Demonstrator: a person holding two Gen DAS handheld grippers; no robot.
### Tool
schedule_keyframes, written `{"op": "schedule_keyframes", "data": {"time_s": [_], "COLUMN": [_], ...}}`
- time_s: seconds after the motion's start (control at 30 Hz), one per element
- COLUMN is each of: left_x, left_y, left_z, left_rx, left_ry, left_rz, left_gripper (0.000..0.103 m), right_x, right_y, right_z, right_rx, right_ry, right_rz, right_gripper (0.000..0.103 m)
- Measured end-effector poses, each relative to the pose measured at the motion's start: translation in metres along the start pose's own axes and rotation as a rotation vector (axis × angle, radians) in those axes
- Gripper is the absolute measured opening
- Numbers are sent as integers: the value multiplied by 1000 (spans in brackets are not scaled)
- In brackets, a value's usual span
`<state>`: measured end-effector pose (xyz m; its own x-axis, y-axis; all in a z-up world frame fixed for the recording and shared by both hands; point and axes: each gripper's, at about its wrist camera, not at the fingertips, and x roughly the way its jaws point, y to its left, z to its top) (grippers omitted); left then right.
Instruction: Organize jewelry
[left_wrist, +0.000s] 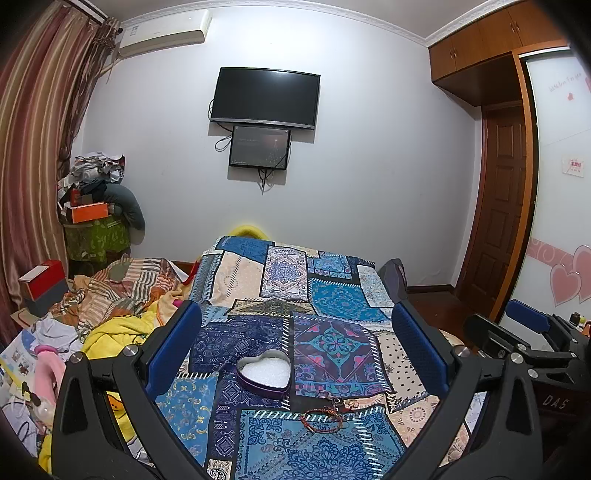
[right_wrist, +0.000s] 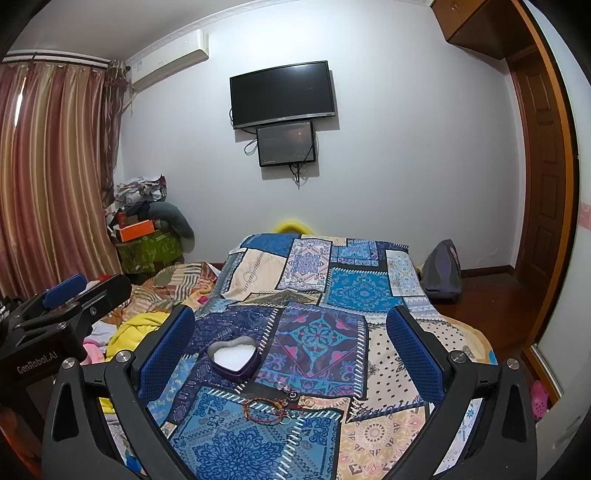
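Note:
A heart-shaped tin (left_wrist: 265, 373) with a white foam lining sits open on the patchwork cloth (left_wrist: 325, 295). Just in front of it lies a red beaded bracelet (left_wrist: 322, 419) beside a small ring-like piece (left_wrist: 337, 400). My left gripper (left_wrist: 297, 343) hovers above them, open and empty. The right wrist view shows the tin (right_wrist: 233, 357), the bracelet (right_wrist: 266, 409) and a small dark round piece (right_wrist: 292, 396) on the cloth (right_wrist: 354, 288). My right gripper (right_wrist: 290, 343) is open and empty too. Each gripper appears at the edge of the other's view.
A heap of clothes and a yellow fabric (left_wrist: 110, 332) lies left of the cloth. A red box (left_wrist: 43, 282) and a cluttered green bin (left_wrist: 96, 236) stand by the curtain. A grey bag (right_wrist: 441, 273) rests on the wooden floor at right, near a door.

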<state>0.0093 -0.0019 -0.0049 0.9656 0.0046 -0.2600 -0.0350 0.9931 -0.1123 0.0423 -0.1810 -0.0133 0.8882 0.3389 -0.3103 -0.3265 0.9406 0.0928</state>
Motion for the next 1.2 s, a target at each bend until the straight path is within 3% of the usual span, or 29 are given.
{"op": "schedule_keyframes", "data": {"time_s": [0.3,0.43,0.57,0.77,0.87,0.97,1.07,1.2], "left_x": [17,36,66,109,128,144,158,174], "left_y": [1,4,8,17,17,16,15,14], "left_z": [0,-5,-19,-54,-73,-92,-108,-125], "left_rx": [4,1,11,-14,0,12,21,15], "left_ry": [30,80,173,336,409,478,541,620], "left_rz": [-1,-4,16,-39,-26,-26,-33,-60], "left_gripper": [103,103,103,103,98,96,88,68], "right_x": [14,26,47,75,85,92,106,119], "right_y": [-5,-15,-30,-53,-62,-67,-68,-62], "right_z": [-3,-10,-23,-47,-58,-66,-78,-93], "right_rx": [9,11,15,35,47,56,69,77], "right_ry": [38,74,143,278,333,382,433,498], "right_rz": [-8,-28,-68,-85,-77,-53,-14,42], "right_gripper": [103,103,103,103,102,95,85,70]}}
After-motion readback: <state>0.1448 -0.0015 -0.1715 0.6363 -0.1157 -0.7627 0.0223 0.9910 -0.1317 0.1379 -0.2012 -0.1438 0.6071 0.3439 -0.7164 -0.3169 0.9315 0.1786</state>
